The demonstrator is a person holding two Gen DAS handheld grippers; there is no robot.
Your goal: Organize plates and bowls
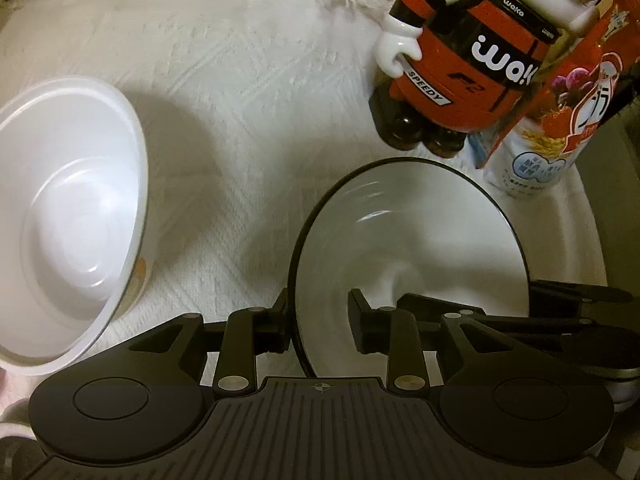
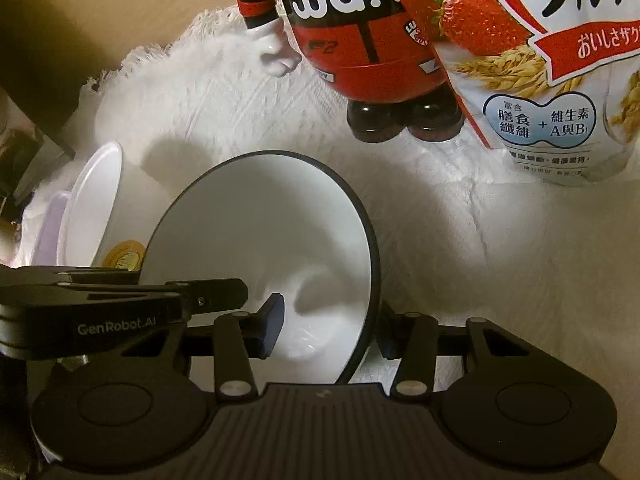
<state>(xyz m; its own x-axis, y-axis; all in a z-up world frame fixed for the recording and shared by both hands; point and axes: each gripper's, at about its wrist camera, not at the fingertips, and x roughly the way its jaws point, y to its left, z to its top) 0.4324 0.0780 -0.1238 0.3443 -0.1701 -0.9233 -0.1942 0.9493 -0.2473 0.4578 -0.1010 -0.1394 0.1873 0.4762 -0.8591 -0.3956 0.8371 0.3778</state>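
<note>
A white bowl with a thin black rim (image 1: 420, 216) (image 2: 256, 216) sits on the white cloth. My left gripper (image 1: 320, 314) straddles its left rim, one finger (image 1: 280, 320) just outside against the wall and the other (image 1: 362, 320) inside, apart from it. My right gripper (image 2: 328, 328) straddles the opposite rim, with one finger (image 2: 272, 326) inside the bowl and one (image 2: 386, 334) outside. Both stand open, with a gap showing beside the rim. A plain white bowl (image 1: 72, 216) (image 2: 94, 208) with an orange print on its outside stands to the left, tilted.
A red and black figurine (image 1: 460, 68) (image 2: 360, 40) and a cereal bag with strawberries (image 1: 560, 112) (image 2: 552, 80) stand close behind the bowls. The fringed white cloth (image 1: 248, 92) (image 2: 480, 240) covers a tan tabletop (image 2: 140, 4). A lavender dish (image 2: 48, 232) lies behind the plain bowl.
</note>
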